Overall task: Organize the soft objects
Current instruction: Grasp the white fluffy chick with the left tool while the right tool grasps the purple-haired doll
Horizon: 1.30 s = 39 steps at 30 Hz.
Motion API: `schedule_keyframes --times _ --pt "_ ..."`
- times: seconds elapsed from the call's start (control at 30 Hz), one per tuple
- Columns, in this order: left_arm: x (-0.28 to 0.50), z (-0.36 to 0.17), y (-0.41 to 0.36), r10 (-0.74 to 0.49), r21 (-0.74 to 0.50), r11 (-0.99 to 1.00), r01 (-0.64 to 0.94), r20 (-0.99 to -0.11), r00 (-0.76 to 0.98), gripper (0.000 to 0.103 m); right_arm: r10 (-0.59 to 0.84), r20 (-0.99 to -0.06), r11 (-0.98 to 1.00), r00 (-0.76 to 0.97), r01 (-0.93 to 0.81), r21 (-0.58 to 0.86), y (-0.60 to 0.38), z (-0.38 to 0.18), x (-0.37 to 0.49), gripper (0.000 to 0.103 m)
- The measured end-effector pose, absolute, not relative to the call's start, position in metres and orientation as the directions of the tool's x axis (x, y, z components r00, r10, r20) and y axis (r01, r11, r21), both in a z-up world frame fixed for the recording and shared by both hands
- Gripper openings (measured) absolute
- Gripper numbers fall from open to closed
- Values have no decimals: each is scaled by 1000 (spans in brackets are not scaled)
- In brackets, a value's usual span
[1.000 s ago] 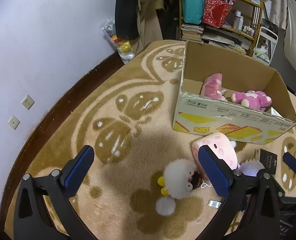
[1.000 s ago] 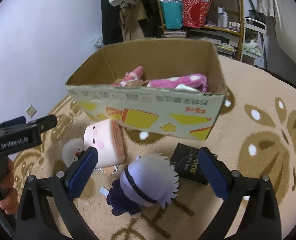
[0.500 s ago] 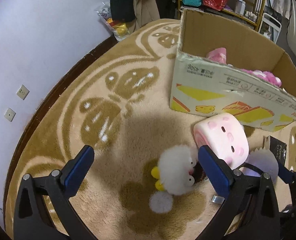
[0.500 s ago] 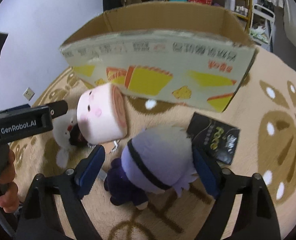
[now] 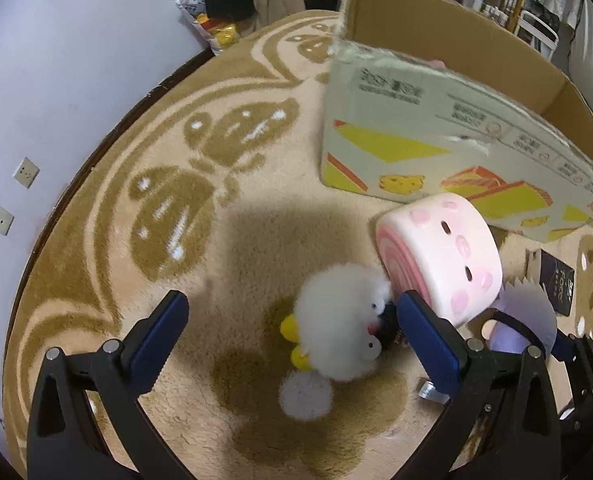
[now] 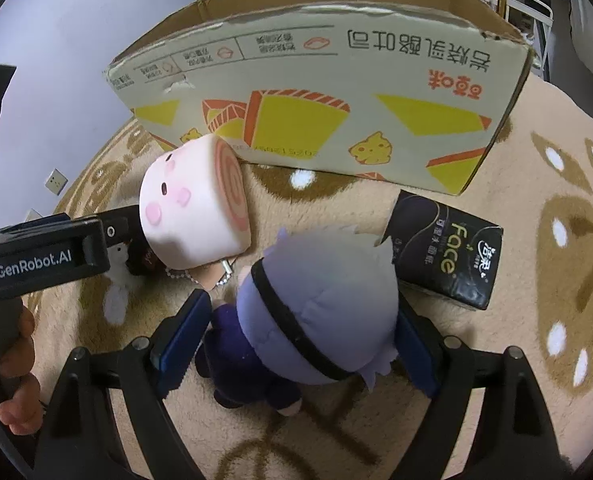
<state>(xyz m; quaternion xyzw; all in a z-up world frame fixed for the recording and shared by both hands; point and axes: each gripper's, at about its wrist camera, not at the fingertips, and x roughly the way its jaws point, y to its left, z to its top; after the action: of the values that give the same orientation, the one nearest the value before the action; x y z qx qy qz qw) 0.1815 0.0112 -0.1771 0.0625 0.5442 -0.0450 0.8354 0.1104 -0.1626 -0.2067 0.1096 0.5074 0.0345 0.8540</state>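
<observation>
A white fluffy plush (image 5: pixel 338 334) with yellow feet lies on the carpet between the fingers of my open left gripper (image 5: pixel 292 332). A pink roll-cake plush (image 5: pixel 440 256) leans beside it, also in the right wrist view (image 6: pixel 194 216). A purple-haired doll (image 6: pixel 316 308) lies between the fingers of my right gripper (image 6: pixel 300 328), which are open around its head; the pads look close to it or touching. The cardboard box (image 6: pixel 336 92) stands just behind; it also shows in the left wrist view (image 5: pixel 448 132).
A black tissue pack (image 6: pixel 448 256) lies right of the doll, against the box. A patterned beige carpet (image 5: pixel 176 208) covers the floor. A wall with sockets (image 5: pixel 26 172) is at the left. Shelves and bags stand behind the box.
Both grippers have moved down and forward toward the toys. The right fingers now straddle the purple doll's head; the white plush now lies between the left fingers.
</observation>
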Motion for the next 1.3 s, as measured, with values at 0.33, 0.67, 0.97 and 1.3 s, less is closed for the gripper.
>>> schedule_keyframes --times 0.33,0.67,0.97,1.3 --pt "178 -189 -3 8 96 976 197 -914 405 103 150 -870 981 469 37 189 -148 -217 121 91" --pt "180 -202 4 -87 -25 983 183 -936 341 84 131 -878 986 461 29 162 -140 -216 119 91" --pt "175 -204 0 -89 -26 983 180 -932 353 70 129 -875 986 468 30 162 -137 -217 119 88" --pt "163 -201 -25 -104 6 964 267 -912 396 36 126 -867 987 482 27 158 -140 -209 113 80"
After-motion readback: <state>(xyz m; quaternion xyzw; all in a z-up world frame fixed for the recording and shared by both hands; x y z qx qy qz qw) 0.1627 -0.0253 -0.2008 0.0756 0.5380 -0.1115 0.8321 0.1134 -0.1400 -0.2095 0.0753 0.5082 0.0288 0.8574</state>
